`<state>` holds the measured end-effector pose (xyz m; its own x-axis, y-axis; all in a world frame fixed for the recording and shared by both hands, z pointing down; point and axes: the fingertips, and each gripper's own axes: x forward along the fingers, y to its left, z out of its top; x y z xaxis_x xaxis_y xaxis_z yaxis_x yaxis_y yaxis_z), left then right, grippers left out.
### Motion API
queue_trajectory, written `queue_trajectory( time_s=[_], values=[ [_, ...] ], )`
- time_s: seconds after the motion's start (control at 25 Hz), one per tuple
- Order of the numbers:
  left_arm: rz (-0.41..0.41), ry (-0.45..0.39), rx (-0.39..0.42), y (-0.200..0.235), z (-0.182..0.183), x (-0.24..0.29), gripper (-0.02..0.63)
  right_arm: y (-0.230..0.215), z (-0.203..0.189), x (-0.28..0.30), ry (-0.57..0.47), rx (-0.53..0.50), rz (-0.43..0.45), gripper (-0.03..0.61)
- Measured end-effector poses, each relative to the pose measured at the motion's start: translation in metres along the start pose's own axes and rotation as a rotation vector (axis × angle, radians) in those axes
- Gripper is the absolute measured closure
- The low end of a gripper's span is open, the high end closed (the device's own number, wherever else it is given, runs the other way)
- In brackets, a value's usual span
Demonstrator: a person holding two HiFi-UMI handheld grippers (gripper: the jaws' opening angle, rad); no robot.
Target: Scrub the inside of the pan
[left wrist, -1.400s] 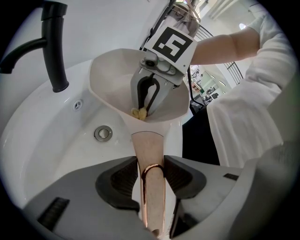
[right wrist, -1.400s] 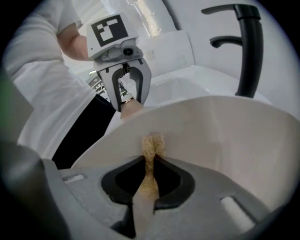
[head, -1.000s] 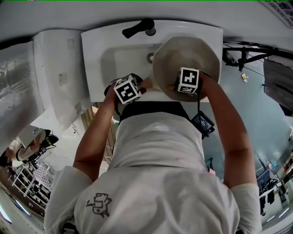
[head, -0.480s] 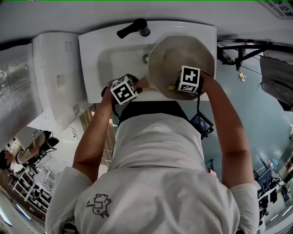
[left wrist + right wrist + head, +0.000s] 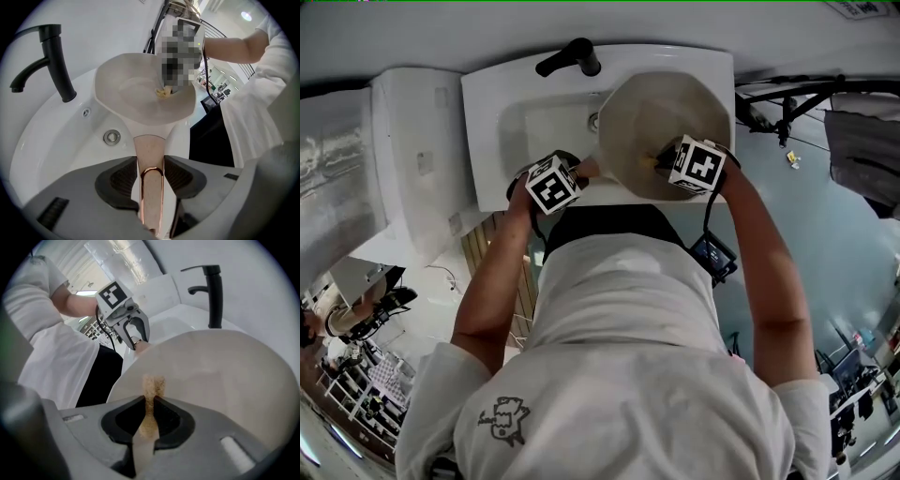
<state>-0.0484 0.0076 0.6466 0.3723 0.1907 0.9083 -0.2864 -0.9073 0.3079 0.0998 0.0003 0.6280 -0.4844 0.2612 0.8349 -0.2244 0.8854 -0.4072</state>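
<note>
Pan [image 5: 656,127], cream and eight-sided, hung over the white sink [image 5: 502,112] with its inside turned up toward me. Its long axis ran from bowl to handle [image 5: 149,152], which pointed to 8 o'clock in the head view. Black faucet [image 5: 570,58] stood at 12 o'clock, grey-blue floor [image 5: 853,244] at 3. My left gripper [image 5: 151,176] was clamped on the handle. My right gripper [image 5: 149,416] pinched a tan scrub pad [image 5: 153,383] at the inner wall near the 3 o'clock rim. Both my forearms reached forward, elbows out.
</note>
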Motion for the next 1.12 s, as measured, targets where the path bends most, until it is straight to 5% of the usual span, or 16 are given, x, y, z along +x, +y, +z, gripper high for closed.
queue_trajectory(
  time_s=[0.4,0.56,0.88,1.12],
  values=[
    [0.073,-0.01,0.005,0.002,0.01,-0.016,0.436,0.005,-0.006,-0.019,-0.033,0.022,-0.084,0.523],
    [0.105,-0.037,0.004,0.0,0.02,-0.028,0.436,-0.003,-0.006,-0.035,-0.062,0.06,-0.181,0.523],
    [0.161,-0.193,-0.032,-0.015,0.066,-0.078,0.436,-0.009,0.017,-0.093,-0.252,0.138,-0.413,0.523],
    [0.196,-0.287,-0.05,-0.037,0.087,-0.104,0.443,0.013,0.023,-0.115,-0.34,0.168,-0.448,0.523]
  ],
)
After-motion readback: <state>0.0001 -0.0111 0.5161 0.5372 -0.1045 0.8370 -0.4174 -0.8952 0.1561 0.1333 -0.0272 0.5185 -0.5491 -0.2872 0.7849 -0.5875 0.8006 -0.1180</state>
